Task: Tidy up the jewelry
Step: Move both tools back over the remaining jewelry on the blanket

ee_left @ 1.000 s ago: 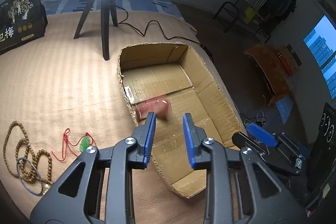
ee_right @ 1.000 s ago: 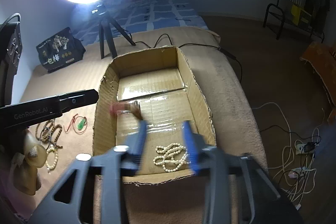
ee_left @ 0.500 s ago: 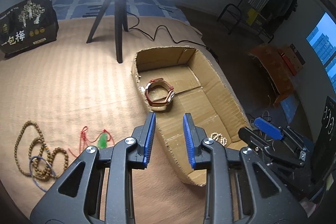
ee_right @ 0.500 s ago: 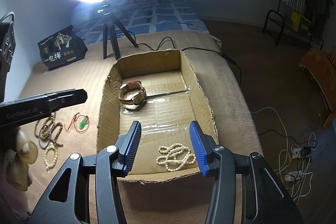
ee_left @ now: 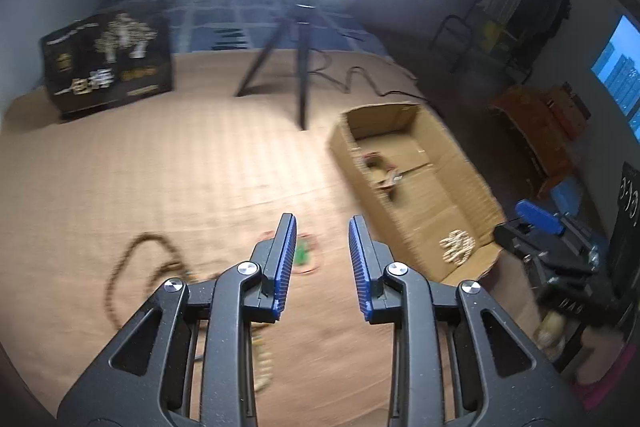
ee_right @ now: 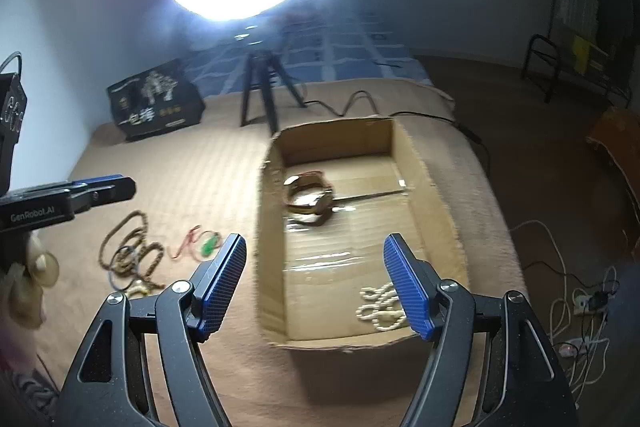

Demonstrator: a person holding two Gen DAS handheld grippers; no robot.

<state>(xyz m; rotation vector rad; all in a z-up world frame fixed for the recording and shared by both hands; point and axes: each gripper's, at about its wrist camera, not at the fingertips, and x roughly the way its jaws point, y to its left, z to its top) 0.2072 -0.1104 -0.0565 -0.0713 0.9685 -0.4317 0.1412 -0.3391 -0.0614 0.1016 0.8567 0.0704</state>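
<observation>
From where I stand, the sorting looks partly done: the cardboard box (ee_right: 436,211) sits on the tan bedspread (ee_left: 140,179) as the collecting place, and it already has a brown-strapped watch (ee_right: 308,197) toward its far end and a pale bead necklace (ee_right: 380,305) near its front corner, at about five o'clock from the watch. The rest of the jewelry lies loose on the cover, at about nine o'clock from the box: a green pendant on a red cord (ee_right: 206,245) nearest the box wall, and just beyond it a tangle of brown wooden beads (ee_right: 128,255) with a thin bluish ring and a small pale bracelet mixed in. I'd judge those were laid out there simply as the pile to work through. The left gripper (ee_left: 322,263) hangs over that pile with the green pendant showing just past its left pad, which suggests the pendant is the next pick; its jaws have just been opening a little, stand only narrowly apart, and nothing is between them. The right gripper (ee_right: 316,281) hovers over the near end of the box, its jaws just been opening wide, empty, with the necklace lying in the box below its right pad and not touched. A ring light on a tripod (ee_right: 260,95) stands at twelve o'clock beyond the box.
</observation>
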